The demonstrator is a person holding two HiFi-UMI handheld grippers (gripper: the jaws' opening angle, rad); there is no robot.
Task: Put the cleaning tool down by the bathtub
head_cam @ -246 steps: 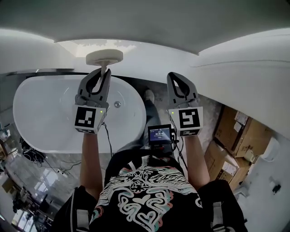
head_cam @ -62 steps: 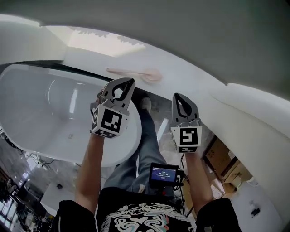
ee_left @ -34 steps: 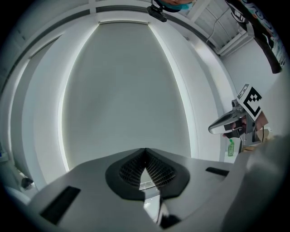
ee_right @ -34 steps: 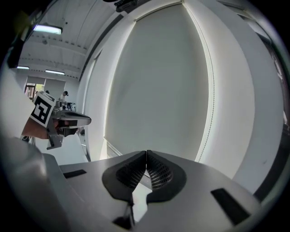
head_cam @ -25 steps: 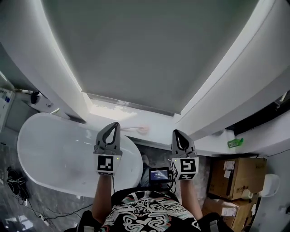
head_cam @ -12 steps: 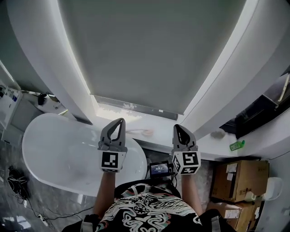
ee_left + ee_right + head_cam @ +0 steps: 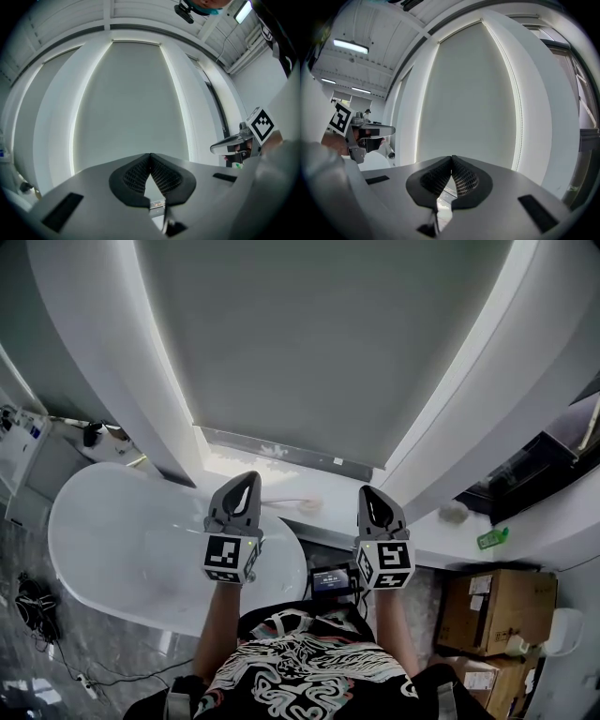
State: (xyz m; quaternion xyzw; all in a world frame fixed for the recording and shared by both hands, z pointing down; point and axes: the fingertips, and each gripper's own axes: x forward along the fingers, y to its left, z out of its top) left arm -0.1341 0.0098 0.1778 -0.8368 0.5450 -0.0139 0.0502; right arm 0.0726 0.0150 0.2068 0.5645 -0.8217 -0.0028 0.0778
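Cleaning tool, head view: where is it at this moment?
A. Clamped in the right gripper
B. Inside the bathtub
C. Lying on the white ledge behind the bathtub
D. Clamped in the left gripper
C: the cleaning tool lies on the white ledge past the bathtub rim, while the left gripper and right gripper have their jaws together on nothing.

Soft daylight, strong fisheye distortion
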